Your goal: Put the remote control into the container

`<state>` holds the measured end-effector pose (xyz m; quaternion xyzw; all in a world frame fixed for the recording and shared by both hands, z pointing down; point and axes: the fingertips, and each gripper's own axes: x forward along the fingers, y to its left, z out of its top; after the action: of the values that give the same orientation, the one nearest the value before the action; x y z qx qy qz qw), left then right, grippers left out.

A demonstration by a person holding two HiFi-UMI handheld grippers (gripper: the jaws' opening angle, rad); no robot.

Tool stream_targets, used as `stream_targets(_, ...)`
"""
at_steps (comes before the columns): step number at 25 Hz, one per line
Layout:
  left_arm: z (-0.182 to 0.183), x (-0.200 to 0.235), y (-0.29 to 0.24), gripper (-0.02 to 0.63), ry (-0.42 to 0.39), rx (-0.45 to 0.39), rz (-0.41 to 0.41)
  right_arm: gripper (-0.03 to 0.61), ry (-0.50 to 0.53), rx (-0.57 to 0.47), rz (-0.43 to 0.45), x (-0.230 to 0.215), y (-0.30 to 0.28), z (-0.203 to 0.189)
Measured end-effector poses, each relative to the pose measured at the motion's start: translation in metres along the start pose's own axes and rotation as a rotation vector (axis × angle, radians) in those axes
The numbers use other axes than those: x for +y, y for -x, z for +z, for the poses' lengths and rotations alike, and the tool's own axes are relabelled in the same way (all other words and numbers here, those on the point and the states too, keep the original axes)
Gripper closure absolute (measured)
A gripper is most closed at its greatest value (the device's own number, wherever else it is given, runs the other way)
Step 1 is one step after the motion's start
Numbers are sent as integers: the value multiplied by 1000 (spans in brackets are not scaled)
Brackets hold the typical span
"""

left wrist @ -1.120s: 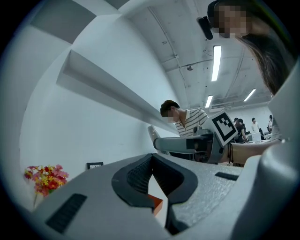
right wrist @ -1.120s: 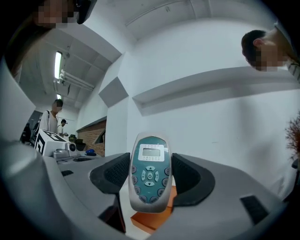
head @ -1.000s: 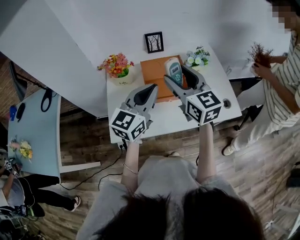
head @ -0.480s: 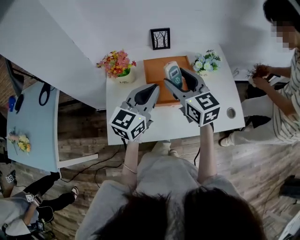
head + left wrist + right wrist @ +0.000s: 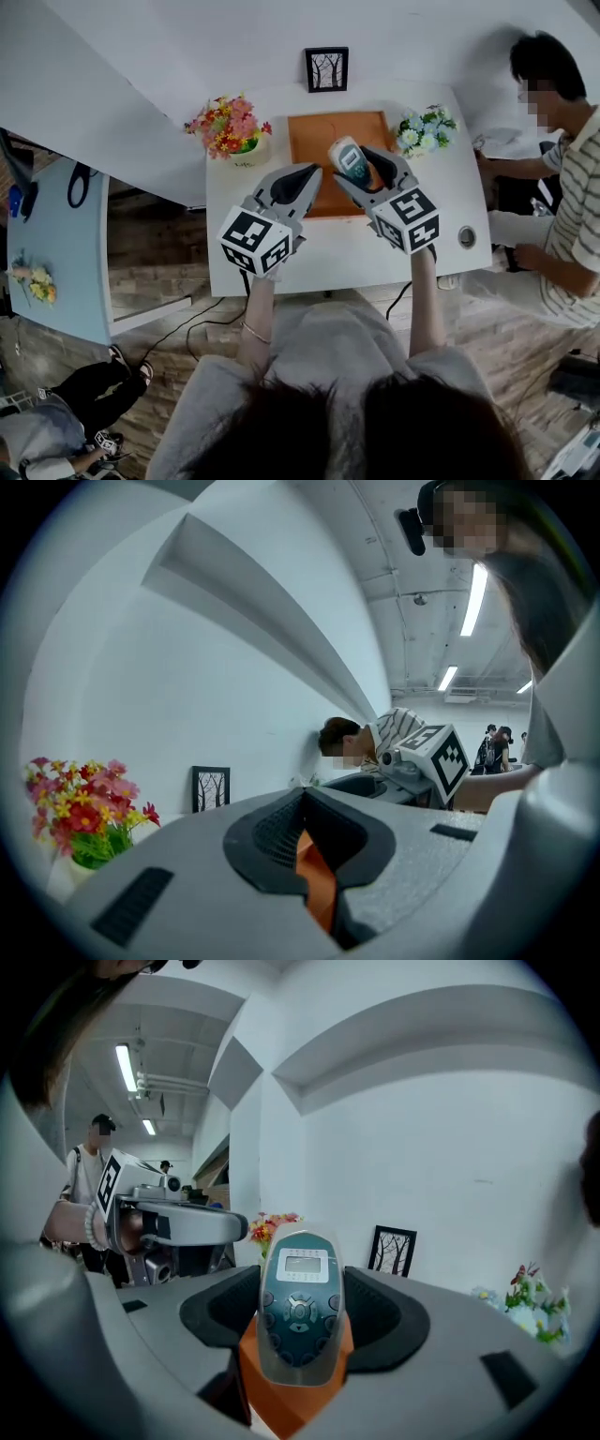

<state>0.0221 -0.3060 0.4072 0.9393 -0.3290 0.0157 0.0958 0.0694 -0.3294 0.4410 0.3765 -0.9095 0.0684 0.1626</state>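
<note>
The right hand-held gripper (image 5: 364,164) clamps one remote (image 5: 298,1312) above one orange tray (image 5: 319,141); the left hand-held gripper (image 5: 298,176) is closed, empty.

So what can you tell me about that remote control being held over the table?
The rounded oval remote control has a pale silvery rim, a dark teal face, a small grey screen near its far end and a ring of dark buttons below. It looks like plastic. The black pads of the right tool clamp its sides, screen end pointing away from the holder. From the head view it appears over the flat orange tray.
</note>
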Motion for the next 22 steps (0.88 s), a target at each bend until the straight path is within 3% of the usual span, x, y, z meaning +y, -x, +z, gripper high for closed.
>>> stream_targets(5, -19, 9, -7, 611, 48, 37, 22, 302, -6, 73, 50, -7, -13, -20)
stream_targets(14, -47, 24, -14, 611, 149, 65, 105, 301, 60, 249, 241, 1, -37, -58)
stream_targets(22, -64, 25, -14, 611, 185, 69, 151, 302, 81, 347, 350, 12, -51, -91)
